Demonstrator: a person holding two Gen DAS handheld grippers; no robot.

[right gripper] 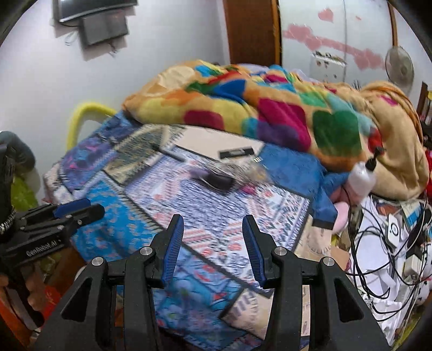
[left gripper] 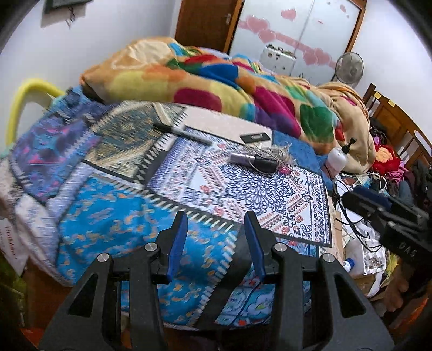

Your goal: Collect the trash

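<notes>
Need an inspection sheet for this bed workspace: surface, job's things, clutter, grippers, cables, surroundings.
Surface: bed under patterned cloths, colourful blanket heaped behind.
Job's things: crinkled wrapper mid-bed, possibly trash.
Clutter: dark case, pen, pump bottle.
Grippers: left gripper and right gripper, jaws open, empty.
Cables: tangle on the right beside the bed.
Surroundings: fan, wardrobe.

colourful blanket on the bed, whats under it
The colourful blanket lies heaped over the far part of the bed. Its front edge overlaps a pale flat board and a blue cloth. Whatever lies beneath the heap is covered.
</notes>
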